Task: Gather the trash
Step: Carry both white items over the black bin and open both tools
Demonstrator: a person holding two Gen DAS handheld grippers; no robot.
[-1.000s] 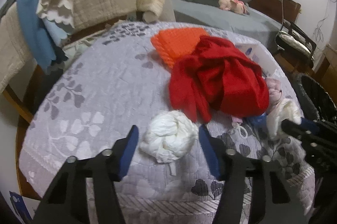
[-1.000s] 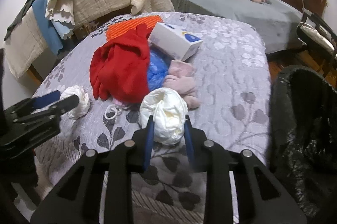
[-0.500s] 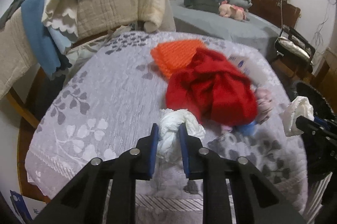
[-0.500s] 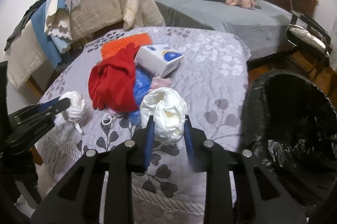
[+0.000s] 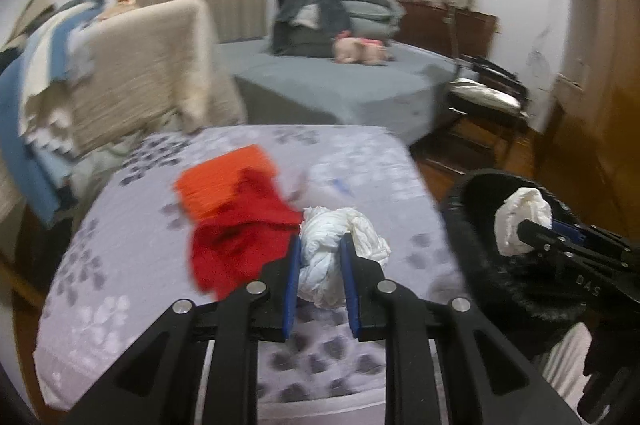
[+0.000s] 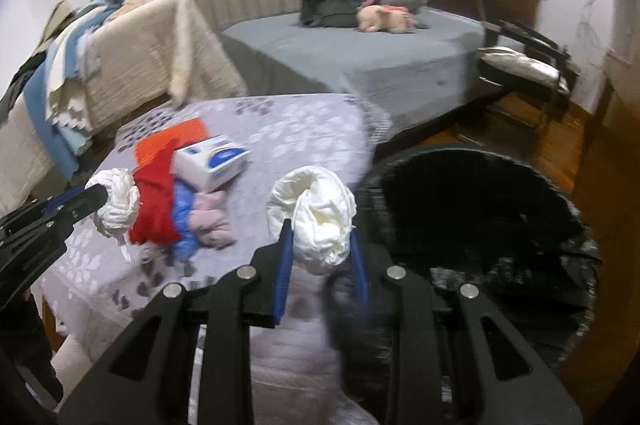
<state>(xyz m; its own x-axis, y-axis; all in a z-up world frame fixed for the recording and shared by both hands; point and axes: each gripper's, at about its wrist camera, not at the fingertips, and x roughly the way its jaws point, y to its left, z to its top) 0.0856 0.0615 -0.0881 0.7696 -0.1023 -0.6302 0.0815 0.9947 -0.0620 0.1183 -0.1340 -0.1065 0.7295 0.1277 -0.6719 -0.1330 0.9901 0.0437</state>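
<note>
Left gripper [image 5: 319, 245]: jaws clamped on twisted white wad [image 5: 340, 245], held clear above the surface [image 5: 360, 161]. Right gripper [image 6: 320, 237]: jaws clamped on crumpled cream wad [image 6: 316, 213], beside black-lined bin [image 6: 500, 225], probably for dropping. Red cloth [image 6: 154, 201] stays put.

The bin [image 6: 480, 245] gapes open at right, nothing over its mouth. On the table [image 6: 304, 129], red cloth [image 6: 154, 201], box [image 6: 212, 163] and pink cloth [image 6: 210, 221] crowd the left; its far right lies bare.
</note>
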